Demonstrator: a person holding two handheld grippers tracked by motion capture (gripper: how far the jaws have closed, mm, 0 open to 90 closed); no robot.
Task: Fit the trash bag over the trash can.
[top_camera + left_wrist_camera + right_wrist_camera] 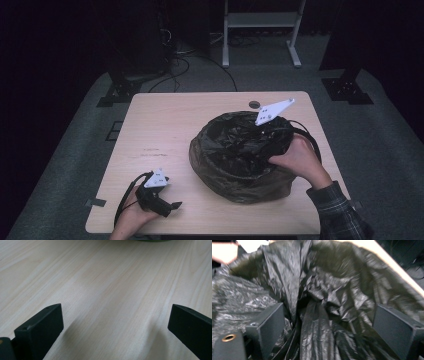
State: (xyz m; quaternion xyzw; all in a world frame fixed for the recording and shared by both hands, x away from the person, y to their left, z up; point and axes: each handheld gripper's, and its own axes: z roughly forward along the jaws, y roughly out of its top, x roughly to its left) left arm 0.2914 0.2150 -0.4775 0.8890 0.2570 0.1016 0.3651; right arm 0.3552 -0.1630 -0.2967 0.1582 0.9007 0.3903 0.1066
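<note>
On the pale wooden table (165, 130), the right gripper (327, 322), jaws spread inside the crumpled black plastic bag (240, 155), should pinch one fold squarely, while the left gripper (170, 206) rests spread and empty.

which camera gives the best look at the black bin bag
The high view: the whole black bag sits on the table. The right gripper view gives only blurred crumpled folds close up; the left gripper view faces bare wood.

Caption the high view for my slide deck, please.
Right gripper reaches, fingers open, into a crumpled black plastic bag on a light wooden table; left gripper rests open.
</note>
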